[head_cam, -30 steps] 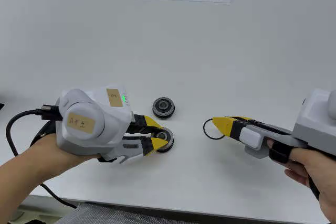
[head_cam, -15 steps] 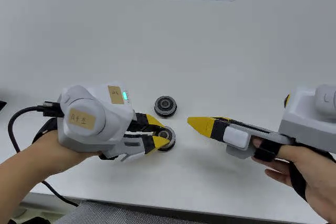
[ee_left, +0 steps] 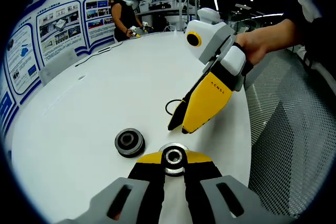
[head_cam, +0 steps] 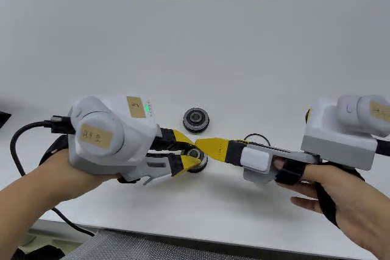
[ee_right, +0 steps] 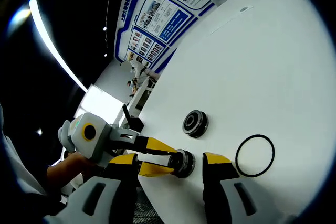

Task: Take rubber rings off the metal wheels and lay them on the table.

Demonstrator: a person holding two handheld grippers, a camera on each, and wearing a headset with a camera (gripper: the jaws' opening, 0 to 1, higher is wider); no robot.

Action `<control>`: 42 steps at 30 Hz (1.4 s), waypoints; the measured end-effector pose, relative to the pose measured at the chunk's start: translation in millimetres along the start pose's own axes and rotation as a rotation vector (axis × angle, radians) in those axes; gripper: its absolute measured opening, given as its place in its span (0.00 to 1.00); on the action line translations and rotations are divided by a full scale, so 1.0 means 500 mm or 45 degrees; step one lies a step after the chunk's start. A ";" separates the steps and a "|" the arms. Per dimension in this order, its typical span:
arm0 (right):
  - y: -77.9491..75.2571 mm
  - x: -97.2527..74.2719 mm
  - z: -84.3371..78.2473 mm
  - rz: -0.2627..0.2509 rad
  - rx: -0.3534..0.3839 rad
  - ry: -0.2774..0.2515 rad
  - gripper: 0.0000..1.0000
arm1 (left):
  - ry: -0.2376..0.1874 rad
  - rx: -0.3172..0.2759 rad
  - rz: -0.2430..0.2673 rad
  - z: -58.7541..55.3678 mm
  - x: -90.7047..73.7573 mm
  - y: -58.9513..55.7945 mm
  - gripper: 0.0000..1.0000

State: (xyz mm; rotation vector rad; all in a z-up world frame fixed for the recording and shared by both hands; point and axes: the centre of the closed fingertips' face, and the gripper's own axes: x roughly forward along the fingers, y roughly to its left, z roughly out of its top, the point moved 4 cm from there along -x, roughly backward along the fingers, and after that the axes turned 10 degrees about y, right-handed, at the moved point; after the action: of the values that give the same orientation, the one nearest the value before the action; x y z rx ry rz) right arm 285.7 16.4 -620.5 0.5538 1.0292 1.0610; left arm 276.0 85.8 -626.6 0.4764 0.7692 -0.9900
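One metal wheel (ee_left: 174, 159) in left gripper (head_cam: 191, 151)

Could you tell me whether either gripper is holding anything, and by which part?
The left gripper clamps a metal wheel by its rim, between its jaws. The right gripper is open and holds nothing.

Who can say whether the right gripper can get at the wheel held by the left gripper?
Probably yes: the right gripper, jaws open, is right beside the wheel in the left gripper, with nothing between them.
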 end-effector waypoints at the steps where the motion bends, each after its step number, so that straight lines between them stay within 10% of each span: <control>1: 0.001 0.003 -0.003 0.006 0.005 0.011 0.51 | -0.001 0.001 0.000 0.000 0.000 0.000 0.13; 42: 0.007 0.014 -0.024 0.128 0.134 0.055 0.46 | -0.011 0.020 -0.001 -0.001 0.000 0.000 0.13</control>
State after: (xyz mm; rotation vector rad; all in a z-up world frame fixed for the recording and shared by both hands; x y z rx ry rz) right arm 274.2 23.0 -626.3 0.6766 1.1092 1.1159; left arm 275.6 86.0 -627.2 0.4856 0.7545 -0.9987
